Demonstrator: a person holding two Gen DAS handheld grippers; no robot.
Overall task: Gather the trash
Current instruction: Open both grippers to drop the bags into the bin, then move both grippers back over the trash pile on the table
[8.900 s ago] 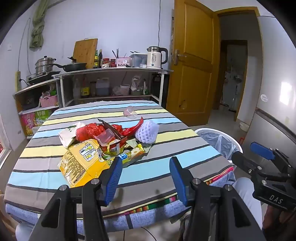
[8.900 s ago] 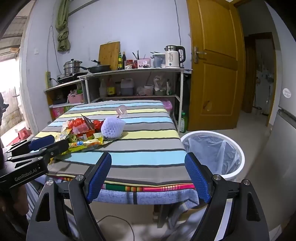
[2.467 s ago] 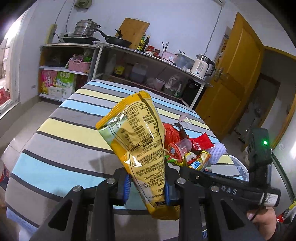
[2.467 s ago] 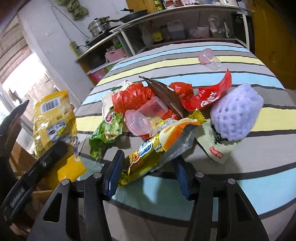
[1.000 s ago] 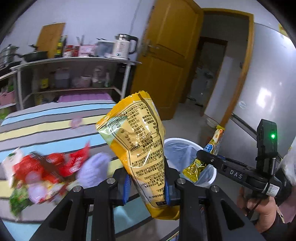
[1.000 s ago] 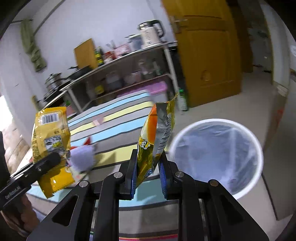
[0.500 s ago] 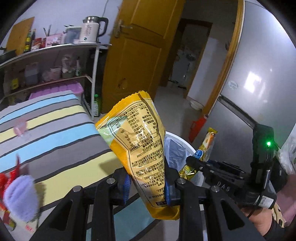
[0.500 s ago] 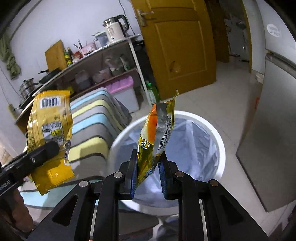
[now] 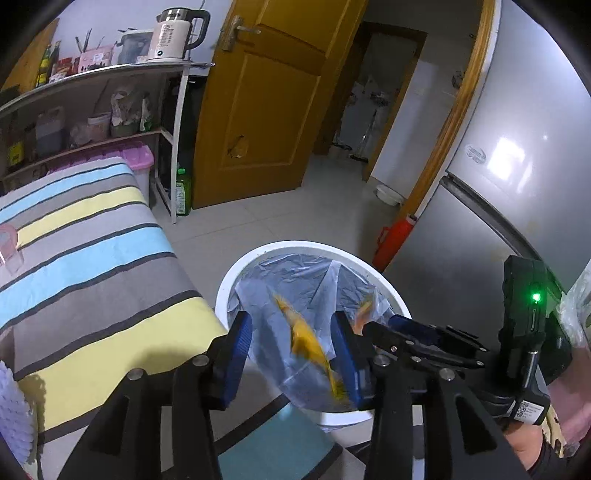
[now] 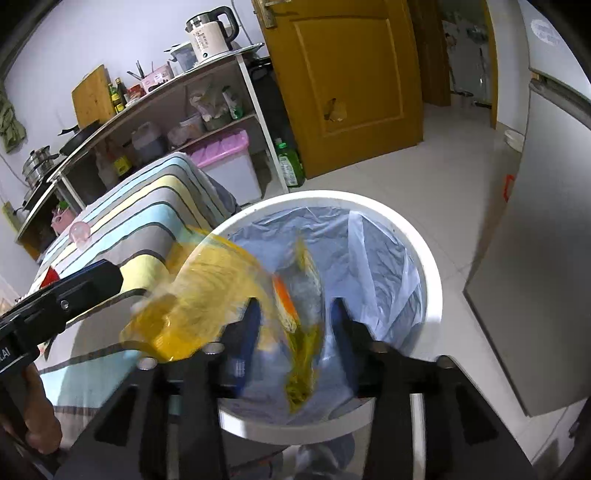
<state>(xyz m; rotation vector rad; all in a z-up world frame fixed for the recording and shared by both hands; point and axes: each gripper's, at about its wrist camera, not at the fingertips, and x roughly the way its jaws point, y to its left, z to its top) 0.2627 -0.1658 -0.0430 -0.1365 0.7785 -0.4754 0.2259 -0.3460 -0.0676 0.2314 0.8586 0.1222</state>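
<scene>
Both grippers hang over the white trash bin (image 9: 221,288), which stands on the tiled floor just beside the end of the worktop with its striped cloth (image 9: 92,266). A clear bluish liner bag (image 10: 380,266) is draped inside the bin.

The left gripper (image 9: 293,358) has its blue-padded fingers (image 9: 236,354) spread apart, and nothing is pinched between them. A yellow snack bag (image 9: 306,343), blurred by motion, shows in the gap between the fingers, loose of both pads and in line with the bin's mouth. In the right wrist view the same bag (image 10: 199,295) is a wide yellow smear overlapping the near left rim of the bin, just off the tip of the left gripper (image 10: 96,277).

The right gripper (image 10: 295,325) is likewise spread, its fingers apart with no grip on anything. A narrow orange-and-yellow wrapper (image 10: 299,314) streaks between them, also blurred, over the liner. From the left wrist view the right gripper (image 9: 402,328) reaches in over the bin's right rim, a green light glowing on its body.

On the cloth at the far left sit a clear plastic cup (image 10: 79,230) and the edge of a white foam fruit net (image 9: 11,417). Behind stand a metal shelf with a white electric kettle (image 9: 170,33), a yellow wooden door (image 9: 266,110), and a grey refrigerator (image 9: 517,166) to the right.
</scene>
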